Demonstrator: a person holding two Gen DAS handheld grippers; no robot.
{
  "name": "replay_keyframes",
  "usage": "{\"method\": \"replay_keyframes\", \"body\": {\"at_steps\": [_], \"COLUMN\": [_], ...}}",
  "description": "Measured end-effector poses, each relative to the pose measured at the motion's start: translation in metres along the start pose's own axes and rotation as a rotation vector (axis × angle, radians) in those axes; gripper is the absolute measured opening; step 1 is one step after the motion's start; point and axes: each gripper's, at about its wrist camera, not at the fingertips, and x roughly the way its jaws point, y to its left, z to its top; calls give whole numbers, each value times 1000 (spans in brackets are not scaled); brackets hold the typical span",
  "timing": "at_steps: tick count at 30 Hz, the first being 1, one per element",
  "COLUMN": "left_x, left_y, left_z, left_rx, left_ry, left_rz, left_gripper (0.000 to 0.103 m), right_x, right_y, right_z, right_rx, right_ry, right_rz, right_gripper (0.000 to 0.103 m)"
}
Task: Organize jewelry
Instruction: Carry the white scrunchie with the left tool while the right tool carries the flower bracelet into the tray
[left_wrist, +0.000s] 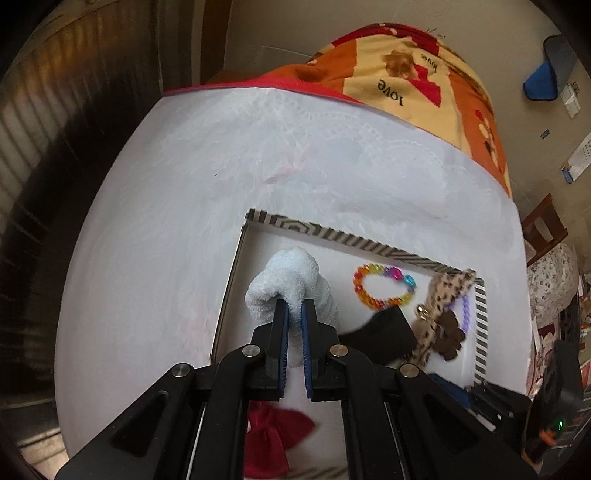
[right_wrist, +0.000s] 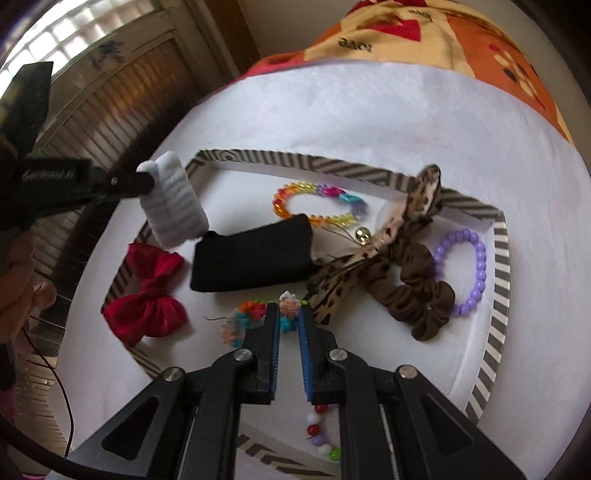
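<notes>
Above the striped box (right_wrist: 498, 258), the left tool (left_wrist: 294, 314) grips a white towelling band (right_wrist: 171, 201), long axis hanging downward; right tool (right_wrist: 289, 319) pinches a crocheted band (right_wrist: 240, 317).

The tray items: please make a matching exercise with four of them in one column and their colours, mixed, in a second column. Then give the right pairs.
Things:
1. bow
2. scrunchie
3. plain bead bracelet
4. band held in the left gripper jaws

Colours:
A. purple
B. white
C. red
D. brown

Pairs: 1-C, 2-D, 3-A, 4-B
</notes>
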Motion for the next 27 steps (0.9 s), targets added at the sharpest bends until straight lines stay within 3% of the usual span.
{"method": "replay_keyframes", "body": {"at_steps": [7,27], "left_x": [24,41], "left_y": [-1,5], "left_z": [12,21], "left_rx": [25,22], "left_ry": [26,38], "left_rz": [32,87], "left_gripper": [0,0], "right_x": [10,24], "right_y": [4,5], "right_z": [-4,-3], "right_rx": [-6,-4], "right_ry": [24,61], "right_rz": [18,14], "right_gripper": [10,10]}}
